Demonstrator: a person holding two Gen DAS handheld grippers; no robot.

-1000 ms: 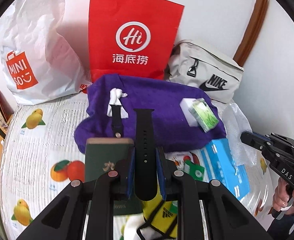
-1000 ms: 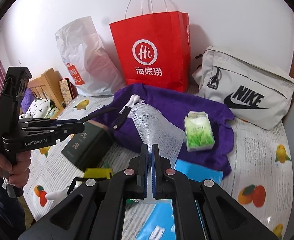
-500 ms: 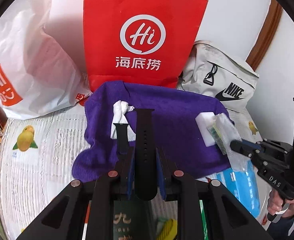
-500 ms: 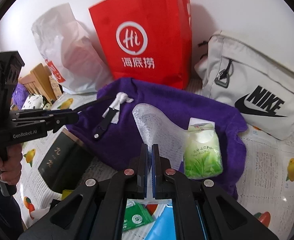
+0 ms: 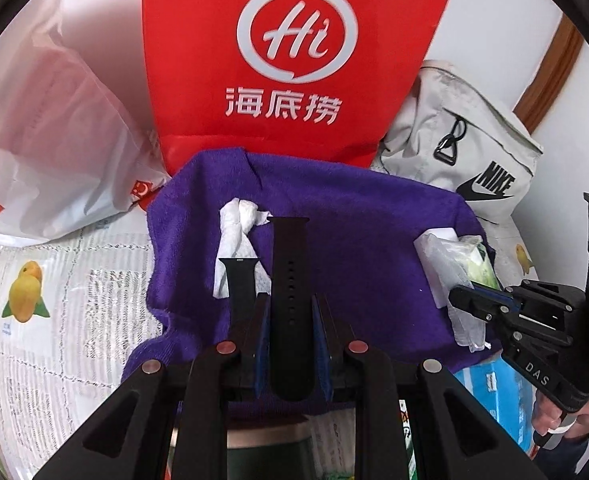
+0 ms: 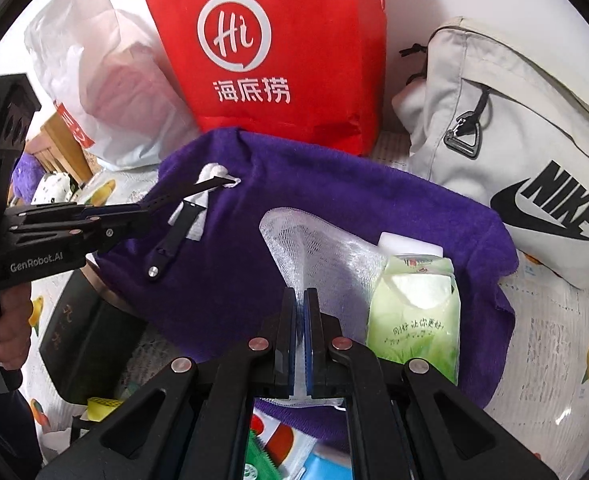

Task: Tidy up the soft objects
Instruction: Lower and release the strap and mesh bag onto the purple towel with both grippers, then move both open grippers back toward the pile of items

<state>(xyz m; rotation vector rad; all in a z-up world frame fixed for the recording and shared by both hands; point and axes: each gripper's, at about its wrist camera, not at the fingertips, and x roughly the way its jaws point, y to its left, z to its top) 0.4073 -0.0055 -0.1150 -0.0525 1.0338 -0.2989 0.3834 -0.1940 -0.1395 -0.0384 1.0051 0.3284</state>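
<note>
A purple towel (image 5: 354,232) (image 6: 294,208) lies spread in front of the bags. My left gripper (image 5: 290,304) (image 6: 142,210) is shut on a long black watch strap (image 5: 289,280), holding it over the towel. A shorter black strap piece (image 5: 240,284) (image 6: 174,240) lies on the towel beside a crumpled white tissue (image 5: 238,224) (image 6: 214,172). My right gripper (image 6: 303,300) (image 5: 464,300) is shut on a white foam net sleeve (image 6: 314,248) (image 5: 450,268), which hangs over the towel's right part. A green tissue pack (image 6: 414,320) and a white block (image 6: 408,244) rest there too.
A red paper bag (image 5: 294,60), a white plastic bag (image 5: 54,140) and a grey Nike bag (image 6: 514,140) stand behind the towel. A dark green box (image 6: 86,332), blue packets (image 5: 490,392) and small items lie near the front on the fruit-print cover (image 5: 34,320).
Both grippers have moved forward and down toward the purple towel, carrying the strap and the net sleeve. The towel and bags now look larger and closer.
</note>
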